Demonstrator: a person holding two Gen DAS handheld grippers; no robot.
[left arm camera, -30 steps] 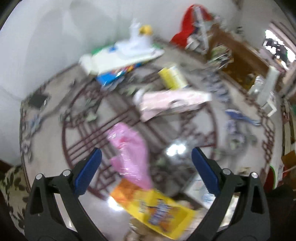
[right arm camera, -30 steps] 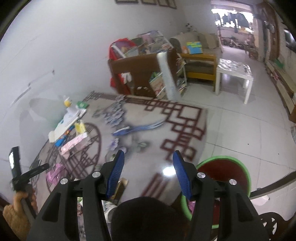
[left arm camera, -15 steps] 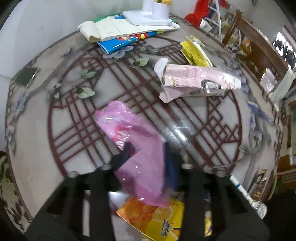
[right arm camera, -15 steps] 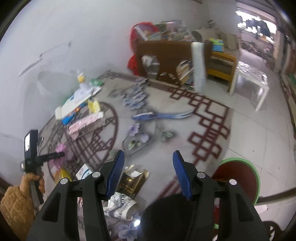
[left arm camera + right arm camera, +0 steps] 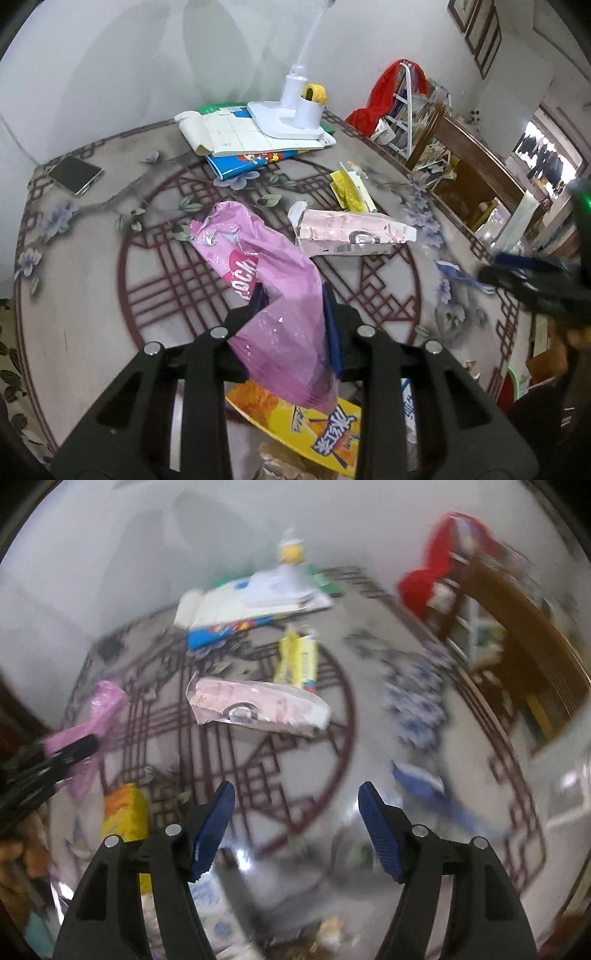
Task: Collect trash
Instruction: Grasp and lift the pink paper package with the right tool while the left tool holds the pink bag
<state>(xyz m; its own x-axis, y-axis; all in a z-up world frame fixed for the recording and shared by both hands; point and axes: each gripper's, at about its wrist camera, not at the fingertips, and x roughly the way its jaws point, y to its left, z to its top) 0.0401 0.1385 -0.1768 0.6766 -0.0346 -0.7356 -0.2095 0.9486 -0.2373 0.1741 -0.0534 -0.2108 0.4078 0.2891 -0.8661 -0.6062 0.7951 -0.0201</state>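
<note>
Watching the pink wrapper (image 5: 266,295) closely, because I've only got it pinched partway along, and that slick film could slide out of the pads if I swing away too fast. Its free end hangs out over the patterned table (image 5: 92,295), so it might drag across the orange-yellow snack packet (image 5: 314,417) just below my grip and sweep that off the edge. I also need to mind my other hand: the two tools are near each other over the same clutter, and a careless reach could clip the wrapper loose.

My left gripper (image 5: 295,314) is clamped tight on the pink wrapper, blue pads pressed into the film from both sides. My right gripper (image 5: 295,827) holds nothing; its jaws are opening, nothing between them, hovering above the table and aimed toward the pale pink carton (image 5: 258,709), well short of touching it. That view is blurred, so finer detail escapes me.
</note>
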